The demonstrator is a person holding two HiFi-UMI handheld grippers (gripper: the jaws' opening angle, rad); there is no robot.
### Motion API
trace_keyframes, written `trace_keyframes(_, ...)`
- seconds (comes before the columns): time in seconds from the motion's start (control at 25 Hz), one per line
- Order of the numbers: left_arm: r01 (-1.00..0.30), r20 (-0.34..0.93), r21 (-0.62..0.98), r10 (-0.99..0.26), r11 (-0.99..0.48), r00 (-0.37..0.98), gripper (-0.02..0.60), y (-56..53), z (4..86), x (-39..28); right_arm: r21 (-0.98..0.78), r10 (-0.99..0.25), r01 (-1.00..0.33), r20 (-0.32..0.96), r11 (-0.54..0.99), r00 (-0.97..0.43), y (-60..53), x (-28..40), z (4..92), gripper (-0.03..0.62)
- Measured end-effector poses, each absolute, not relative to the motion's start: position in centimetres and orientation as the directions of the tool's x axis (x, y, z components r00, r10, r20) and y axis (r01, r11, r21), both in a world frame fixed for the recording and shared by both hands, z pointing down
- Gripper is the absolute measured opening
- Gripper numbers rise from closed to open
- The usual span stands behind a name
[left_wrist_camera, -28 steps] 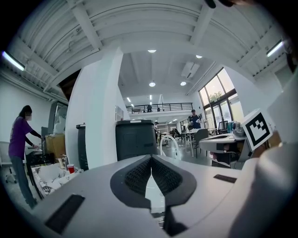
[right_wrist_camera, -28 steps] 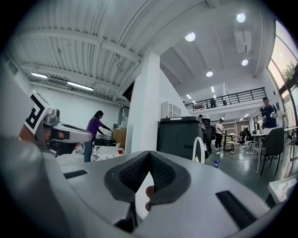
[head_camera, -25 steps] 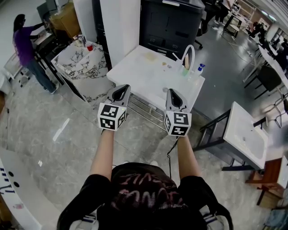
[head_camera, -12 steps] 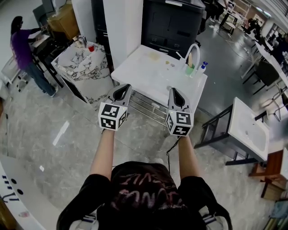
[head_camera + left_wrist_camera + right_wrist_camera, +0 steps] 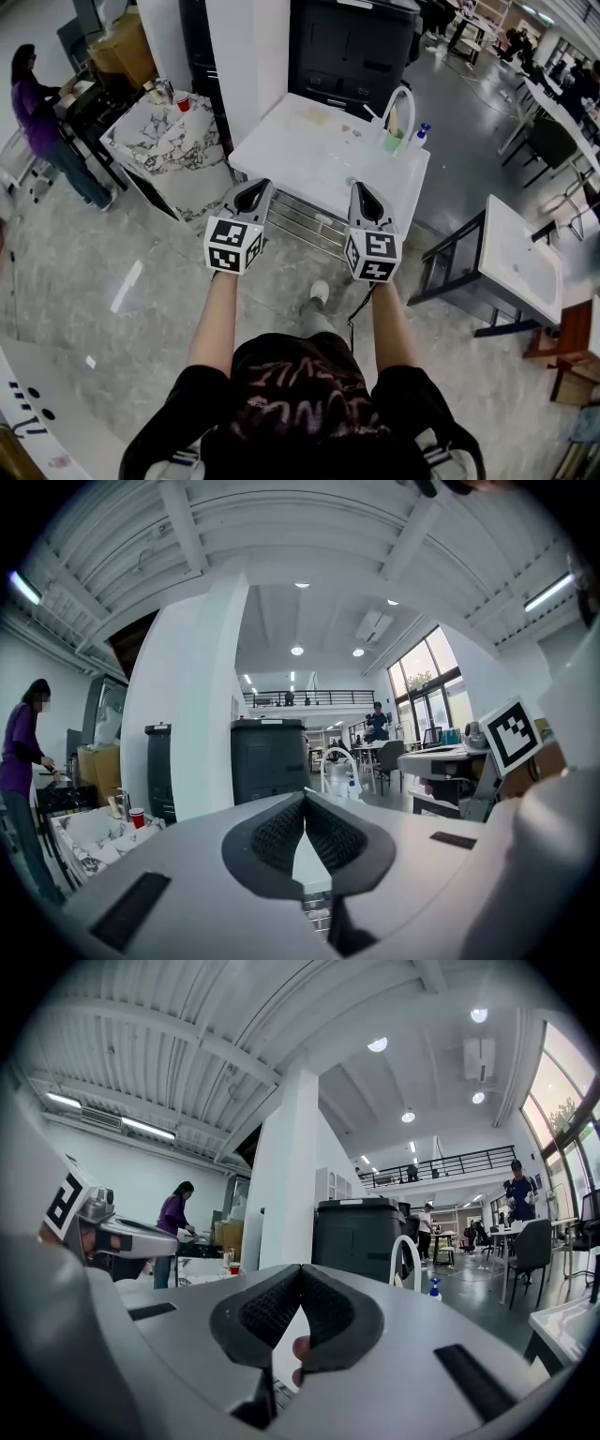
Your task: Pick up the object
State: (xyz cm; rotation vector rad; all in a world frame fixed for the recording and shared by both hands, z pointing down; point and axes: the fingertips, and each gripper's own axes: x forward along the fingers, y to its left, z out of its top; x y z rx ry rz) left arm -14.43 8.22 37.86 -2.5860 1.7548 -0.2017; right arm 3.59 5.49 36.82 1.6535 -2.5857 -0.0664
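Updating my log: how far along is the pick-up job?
Done: nothing lifted yet. In hand: the left tool and right tool are both shut and empty, held level short of the white table. Remaining: reach the table, open a tool, make the grasp.

Left gripper (image 5: 251, 187): fingers (image 5: 279, 836) closed together, pointing roughly level.
Right gripper (image 5: 362, 190): fingers (image 5: 272, 1311) closed together, held level.
Arms (image 5: 214, 319): both stretched forward, side by side.
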Motion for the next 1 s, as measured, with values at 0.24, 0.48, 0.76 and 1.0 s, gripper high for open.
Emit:
trace_keyframes(0.24,-0.924,0.112,-0.08,-0.925,-0.373,0.363,0.017,5.6,38.6,-15.1,0.072,-0.908,-0.905,0.044,0.419,-0.417,2.7,3.3,37.6,0.014)
trace_keyframes(0.48,-0.922,0.14,-0.081,-0.92,-0.379,0.366,0.017,1.0,40.0,-15.5,0.06,-0.901,-0.9,0.067,0.433,-0.429,-1.9,2.5,39.3,0.014)
trace_keyframes(0.76,-0.925,0.18,-0.06,-0.915,-0.376,0.36,0.017,-6.7,42.1,-16.5,0.036,-0.899,-0.9,0.086,0.434,-0.43,-9.8,2.0,40.6,0.015)
trace_keyframes(1.0,-0.93,0.202,-0.05,-0.916,-0.364,0.348,0.017,-14.1,43.1,-16.3,0.038,-0.891,-0.894,0.103,0.447,-0.442,-17.3,2.2,41.6,0.015)
